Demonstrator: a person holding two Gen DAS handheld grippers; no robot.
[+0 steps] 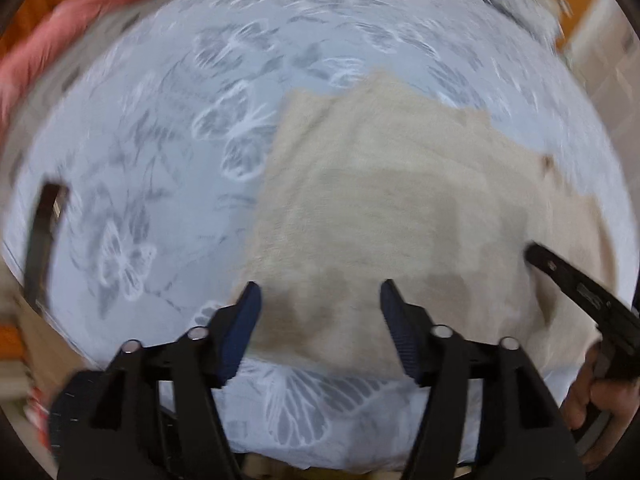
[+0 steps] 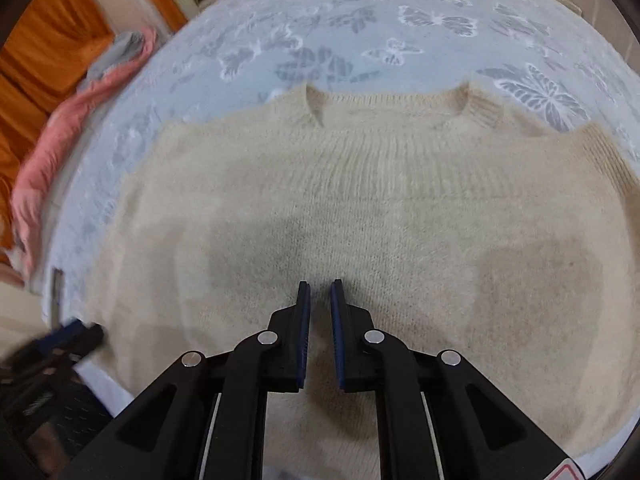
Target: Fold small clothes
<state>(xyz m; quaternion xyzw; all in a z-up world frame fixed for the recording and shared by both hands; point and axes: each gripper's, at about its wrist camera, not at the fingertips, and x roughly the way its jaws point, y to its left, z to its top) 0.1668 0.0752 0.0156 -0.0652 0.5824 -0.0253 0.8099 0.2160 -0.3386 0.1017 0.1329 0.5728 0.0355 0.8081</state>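
A cream knitted sweater lies flat on the bed, its ribbed hem and cuffs at the far edge in the right wrist view. My right gripper hovers over its middle, jaws nearly together with nothing between them. In the blurred left wrist view the same sweater appears folded into a rough rectangle. My left gripper stands open above its near edge, empty. The right gripper reaches in from the right, held by a hand. The left gripper shows at the sweater's left edge.
The bed has a pale blue sheet printed with butterflies. A pink garment lies bunched along the bed's left edge, with a grey one behind it. Orange curtains hang beyond. A dark upright bar stands at the bed's left side.
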